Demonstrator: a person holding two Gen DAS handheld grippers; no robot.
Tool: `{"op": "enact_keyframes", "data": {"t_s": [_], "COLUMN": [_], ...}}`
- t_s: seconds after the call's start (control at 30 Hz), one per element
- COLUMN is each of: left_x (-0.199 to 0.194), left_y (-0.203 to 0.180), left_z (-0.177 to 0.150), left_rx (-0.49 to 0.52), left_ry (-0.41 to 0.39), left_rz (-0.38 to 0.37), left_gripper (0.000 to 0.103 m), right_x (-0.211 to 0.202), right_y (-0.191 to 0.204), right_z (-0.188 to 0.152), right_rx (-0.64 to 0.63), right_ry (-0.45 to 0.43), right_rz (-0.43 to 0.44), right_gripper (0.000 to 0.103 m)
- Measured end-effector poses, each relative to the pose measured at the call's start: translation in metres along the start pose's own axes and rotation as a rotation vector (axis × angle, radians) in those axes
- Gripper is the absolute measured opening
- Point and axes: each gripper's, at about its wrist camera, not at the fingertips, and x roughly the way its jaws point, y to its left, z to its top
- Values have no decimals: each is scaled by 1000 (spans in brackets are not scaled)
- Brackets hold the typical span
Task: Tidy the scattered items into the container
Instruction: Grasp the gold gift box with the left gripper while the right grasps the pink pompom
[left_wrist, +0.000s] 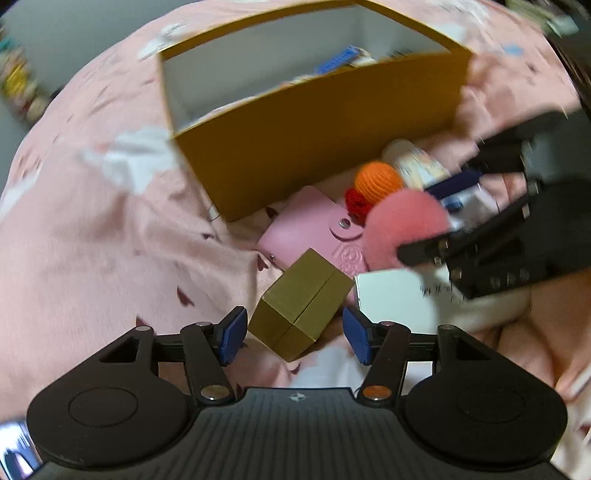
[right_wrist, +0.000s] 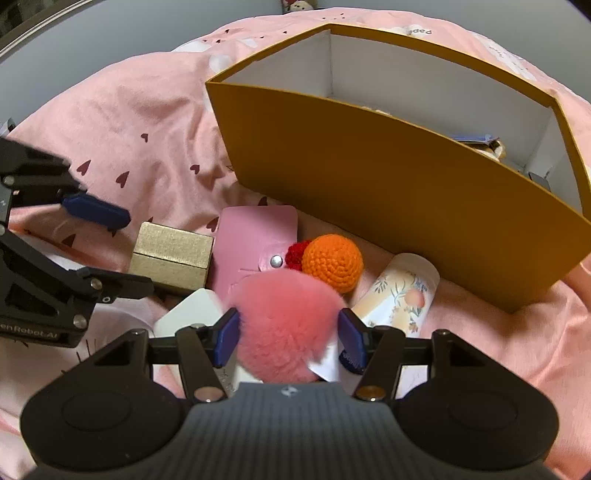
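An open mustard-yellow box (left_wrist: 317, 147) (right_wrist: 406, 206) stands on a pink bedspread and holds a few items. In front of it lie a gold cube box (left_wrist: 301, 308) (right_wrist: 171, 254), a pink snap wallet (left_wrist: 314, 229) (right_wrist: 255, 243), an orange crochet ball (left_wrist: 378, 181) (right_wrist: 332, 262), a fluffy pink pom-pom (left_wrist: 402, 225) (right_wrist: 288, 328) and a floral tube (right_wrist: 402, 291). My left gripper (left_wrist: 295, 338) is open, its pads either side of the gold cube. My right gripper (right_wrist: 290, 334) is open around the pom-pom, pads beside it.
A white card (left_wrist: 395, 299) (right_wrist: 192, 310) lies under the pom-pom, by the gold cube. The pink bedspread (left_wrist: 92, 229) (right_wrist: 140, 122) is rumpled. Each gripper shows in the other's view, close together; the right one (left_wrist: 517, 221), the left one (right_wrist: 55, 251).
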Motion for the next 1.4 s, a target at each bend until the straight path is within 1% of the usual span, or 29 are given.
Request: {"op": "enact_keyframes", "data": {"t_s": [0.1, 0.2, 0.3, 0.33, 0.43, 0.5, 0.57, 0.63, 0.7, 0.77, 0.8, 0.83, 1.03, 1.17, 1.3, 1.33, 1.4], "left_x": [7, 16, 26, 29, 36, 39, 40, 40, 39, 39, 38, 37, 31, 22, 12, 10, 5], "left_y": [-6, -12, -14, -14, -14, -13, -9, -5, -2, -1, -1, -1, 7, 10, 10, 10, 9], "left_z": [1, 1, 2, 3, 4, 5, 5, 5, 5, 4, 4, 3, -1, -2, 0, 1, 2], "left_rx": [105, 182, 227, 238, 248, 236, 212, 172, 132, 101, 87, 75, -24, -79, -119, -125, -138], "left_ry": [18, 26, 43, 46, 49, 46, 42, 35, 22, 11, 3, -4, -39, -72, -118, -127, -145], "left_rz": [13, 25, 29, 27, 21, 12, 5, -2, -3, 1, 3, 5, -8, -11, -15, -16, -16], "left_gripper": [67, 67, 66, 63, 61, 62, 62, 61, 61, 61, 61, 61, 60, 60, 60, 60, 60], "right_x": [0, 0, 1, 2, 7, 12, 22, 30, 35, 37, 37, 37, 33, 22, 9, 6, 0], "right_y": [2, 6, 7, 7, 1, -4, -7, -8, -10, -12, -13, -14, -16, -15, -16, -16, -15], "right_z": [1, 1, 2, 3, 5, 6, 5, 4, 4, 3, 3, 3, 2, 3, 3, 3, 5], "right_rx": [-24, -41, -44, -40, -9, 19, 30, 29, 31, 39, 41, 44, 39, 49, 66, 67, 67], "right_ry": [8, 10, 11, 12, 22, 38, 69, 92, 100, 97, 95, 92, 67, 39, 4, -4, -27], "right_rz": [16, 32, 50, 58, 86, 106, 96, 90, 90, 94, 97, 102, 104, 98, 98, 98, 91], "right_gripper": [61, 61, 61, 61, 60, 59, 57, 58, 59, 56, 52, 50, 46, 43, 37, 30, 20]}}
